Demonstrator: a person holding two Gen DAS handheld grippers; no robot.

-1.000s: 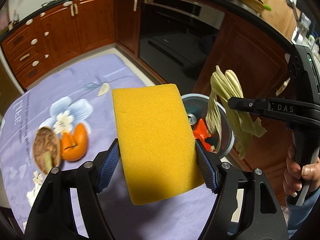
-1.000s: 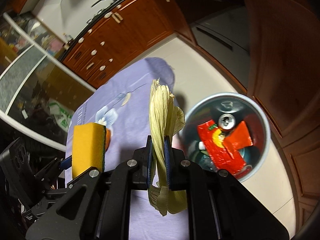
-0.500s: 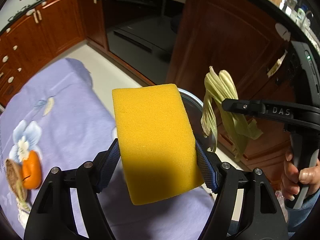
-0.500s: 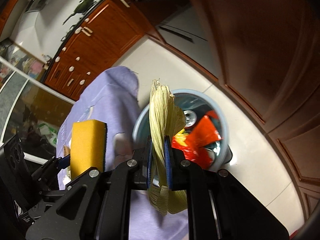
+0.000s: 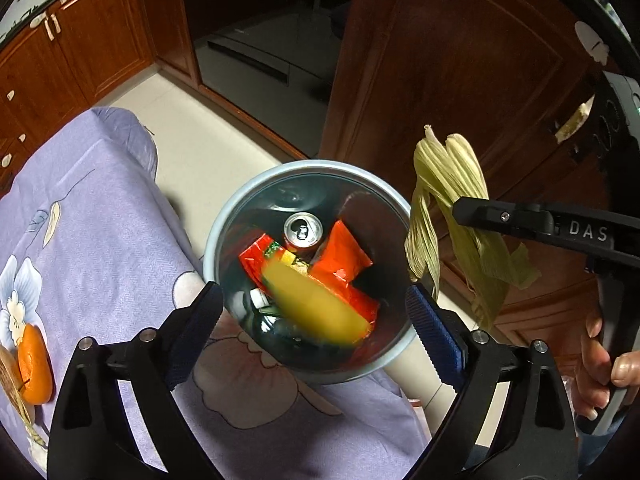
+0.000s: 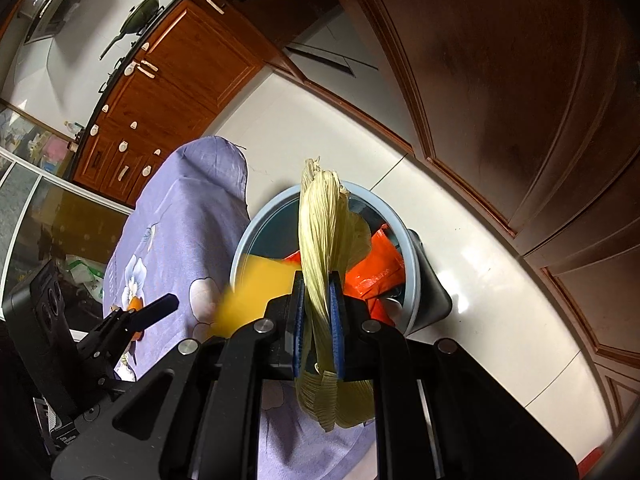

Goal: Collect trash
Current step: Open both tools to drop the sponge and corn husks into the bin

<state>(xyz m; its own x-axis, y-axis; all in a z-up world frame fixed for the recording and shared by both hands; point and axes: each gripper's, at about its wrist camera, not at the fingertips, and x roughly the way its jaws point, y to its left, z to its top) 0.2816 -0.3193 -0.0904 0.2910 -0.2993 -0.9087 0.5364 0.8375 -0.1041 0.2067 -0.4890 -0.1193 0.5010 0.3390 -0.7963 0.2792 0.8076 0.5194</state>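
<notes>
While our left gripper (image 5: 316, 304) spreads its jaws above the trash bin (image 5: 224, 224), the blurred yellow sponge (image 5: 316, 304) drops free inside it, and our right gripper (image 6: 316, 312) clamps a corn husk (image 6: 320, 224) over the bin's rim.

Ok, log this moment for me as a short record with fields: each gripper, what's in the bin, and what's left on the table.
left gripper: jaws opening, nothing between the pads
sponge: yellow, blurred, inside the bin's mouth
right gripper: shut on corn husk
bin: on the floor beside the table; holds can and red wrapper
table: purple cloth; orange peel at its left edge
</notes>
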